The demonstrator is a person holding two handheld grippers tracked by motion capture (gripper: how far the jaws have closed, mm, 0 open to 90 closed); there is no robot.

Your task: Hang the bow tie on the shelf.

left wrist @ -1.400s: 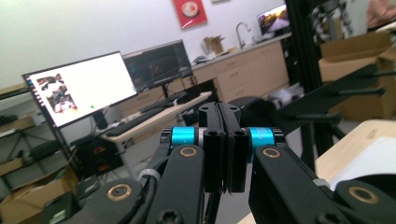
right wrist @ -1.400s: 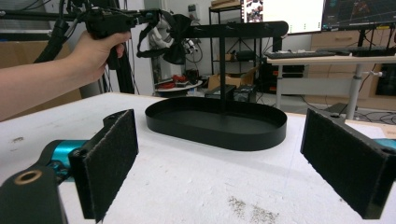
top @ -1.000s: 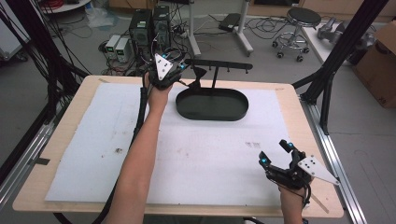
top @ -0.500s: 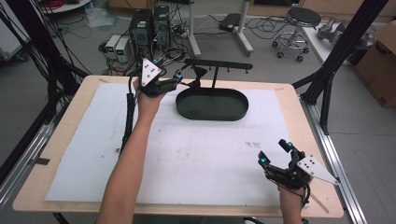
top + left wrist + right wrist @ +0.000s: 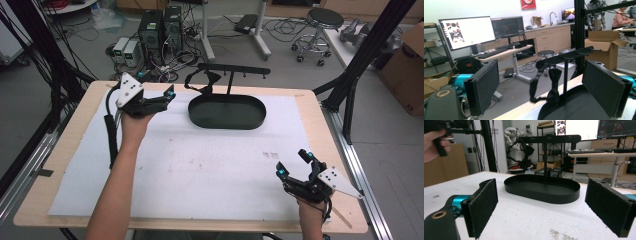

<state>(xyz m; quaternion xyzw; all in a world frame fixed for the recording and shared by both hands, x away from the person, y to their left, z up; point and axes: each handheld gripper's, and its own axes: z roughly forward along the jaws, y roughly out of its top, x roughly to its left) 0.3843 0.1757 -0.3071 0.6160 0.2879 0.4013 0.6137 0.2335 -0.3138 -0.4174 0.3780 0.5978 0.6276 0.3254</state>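
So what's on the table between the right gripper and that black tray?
Nothing. In the high view, only bare white sheet lies between the right gripper and the tray. The right gripper view shows the same, apart from a few dark specks.

I see even, bright overhead room light with soft shadows. The white paper table cover [image 5: 200, 170] shows mild glare. Both gripper views appear slightly soft; the lit white monitor screen [image 5: 469, 31] overexposes.

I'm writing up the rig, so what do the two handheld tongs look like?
Both tongs, left and right, are black with teal tips, flat jaws faced with dark foam, and a pale grey three-cornered plate bearing dark dots. A black cable trails from each. The forearms are bare, with no sleeves.
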